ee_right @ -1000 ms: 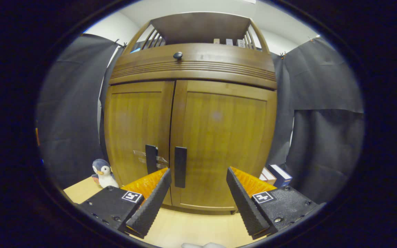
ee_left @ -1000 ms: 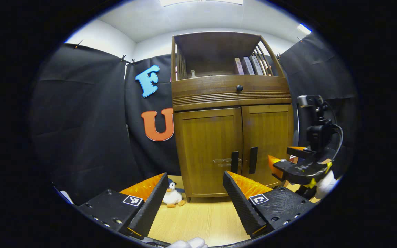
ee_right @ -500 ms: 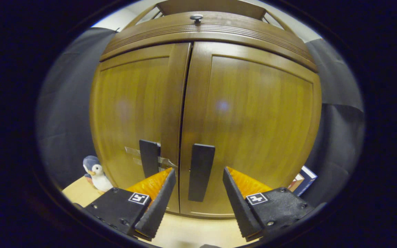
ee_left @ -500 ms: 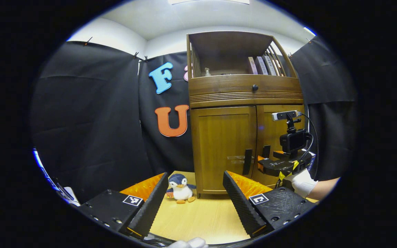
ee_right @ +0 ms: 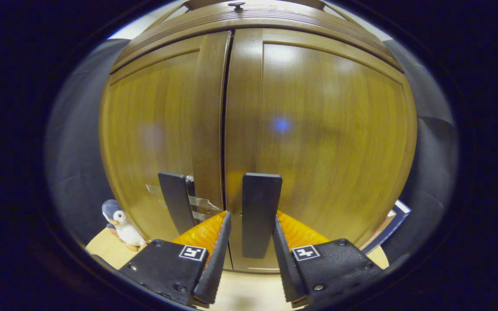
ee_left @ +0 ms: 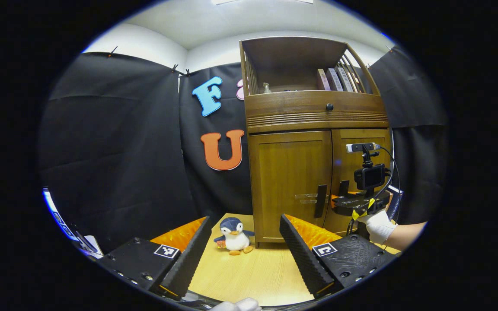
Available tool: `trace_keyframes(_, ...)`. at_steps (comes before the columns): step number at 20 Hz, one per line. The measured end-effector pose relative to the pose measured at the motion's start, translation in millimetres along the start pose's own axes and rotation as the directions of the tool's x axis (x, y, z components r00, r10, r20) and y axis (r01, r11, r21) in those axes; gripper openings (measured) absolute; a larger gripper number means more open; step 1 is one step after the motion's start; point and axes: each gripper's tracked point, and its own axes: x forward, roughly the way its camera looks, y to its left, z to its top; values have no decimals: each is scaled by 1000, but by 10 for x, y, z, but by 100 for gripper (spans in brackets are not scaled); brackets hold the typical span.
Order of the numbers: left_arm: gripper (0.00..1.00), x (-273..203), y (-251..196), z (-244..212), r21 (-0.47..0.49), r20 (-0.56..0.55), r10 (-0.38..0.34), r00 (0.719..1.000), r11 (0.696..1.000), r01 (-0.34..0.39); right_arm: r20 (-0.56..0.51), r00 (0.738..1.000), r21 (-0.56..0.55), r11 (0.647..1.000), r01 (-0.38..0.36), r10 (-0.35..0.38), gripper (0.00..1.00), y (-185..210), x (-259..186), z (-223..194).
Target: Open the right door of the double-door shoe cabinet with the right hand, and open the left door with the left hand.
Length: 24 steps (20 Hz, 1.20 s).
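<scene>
1. The right gripper (ee_right: 251,255) is set around the right door handle (ee_right: 260,214) of the shoe cabinet (ee_left: 314,116). Its fingers are narrowed to each side of the handle, but it cannot be told whether both already press on it.
2. The left gripper (ee_left: 244,255) is held wide and holds nothing, well in front of the cabinet and left of the left door handle (ee_left: 320,201).
3. Both doors are seen closed. The right door (ee_right: 318,142) meets the left door (ee_right: 162,138) at the middle seam.
4. A slip is possible if the pull is begun before the handle is firmly gripped. The handles stand close to each other, so the left one could be knocked.
5. A penguin plush toy (ee_left: 234,235) stands on the floor just beside the cabinet's left front corner, and it may be swept by the left door.
6. Some books (ee_right: 389,224) lean at the cabinet's right side, perhaps within the swing of the right door.
</scene>
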Motion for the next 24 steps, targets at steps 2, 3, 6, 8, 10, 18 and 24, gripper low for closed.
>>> trace_keyframes(2,96,-12,1,-5,2,1,-5,1000,1000,5,0,1000,27,1000,5,-5,47,-43,34,-14)
trace_keyframes(3,96,-19,0,-7,4,2,-7,1000,1000,7,-3,1000,30,1000,1,-1,37,-46,26,-26)
trace_keyframes(6,96,-6,14,-63,13,-4,-10,1000,1000,10,-13,1000,21,1000,-3,3,34,-53,12,-22)
trace_keyframes(8,96,-4,27,-85,11,-6,-10,1000,1000,10,-16,1000,19,1000,-3,4,33,-57,-21,-24)
trace_keyframes(10,96,3,27,-105,4,-8,-12,1000,1000,12,-20,1000,18,1000,-12,12,32,-48,-68,-55)
trace_keyframes(18,96,-134,14,-134,3,-1,-48,999,999,48,-28,998,-8,998,-56,56,31,-136,-474,-183)
trace_keyframes(24,100,-224,-83,-155,0,-3,-72,997,997,72,-37,996,-26,996,-85,84,32,-259,-836,-291)
